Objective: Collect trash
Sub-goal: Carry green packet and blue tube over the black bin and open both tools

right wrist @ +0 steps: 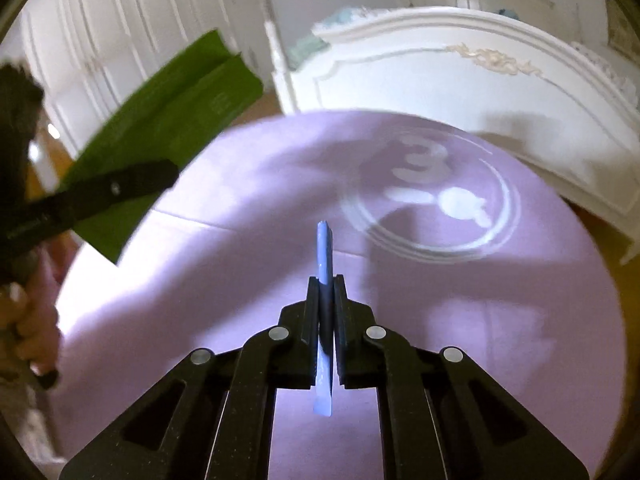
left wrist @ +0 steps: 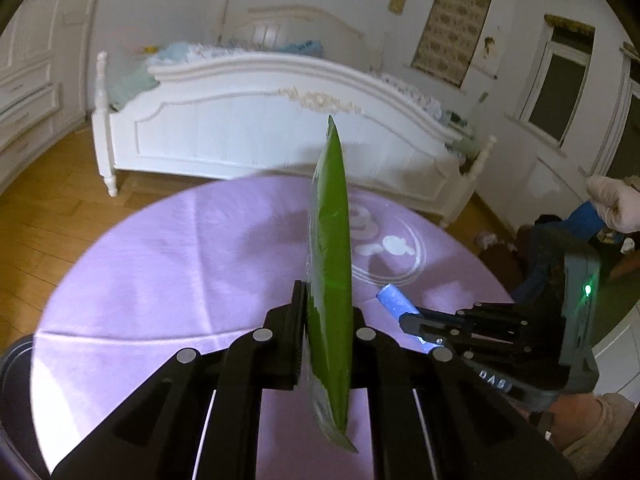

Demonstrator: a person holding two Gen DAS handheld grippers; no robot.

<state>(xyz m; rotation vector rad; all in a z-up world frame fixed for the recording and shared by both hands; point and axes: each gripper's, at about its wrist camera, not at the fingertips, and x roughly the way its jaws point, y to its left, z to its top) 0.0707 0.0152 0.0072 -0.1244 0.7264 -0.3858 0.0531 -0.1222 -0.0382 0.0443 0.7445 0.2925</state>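
Grippers both hold trash above the purple round mat (left wrist: 160, 280) — your left gripper (left wrist: 326, 320) clamps a green wrapper (left wrist: 332, 240), your right gripper (right wrist: 326, 304) a blue wrapper (right wrist: 325, 248).

table (right wrist: 240, 240): bare mat | far: bed (left wrist: 248, 136) | right: right hand-held gripper (left wrist: 408, 314)

The green wrapper (left wrist: 330, 264) is a flat, shiny packet, standing on its edge in the air above the purple table (left wrist: 160, 280), pinched near its lower end. The blue wrapper (right wrist: 325, 312) is much smaller and thin, also held on edge over the table, just beside the green one.
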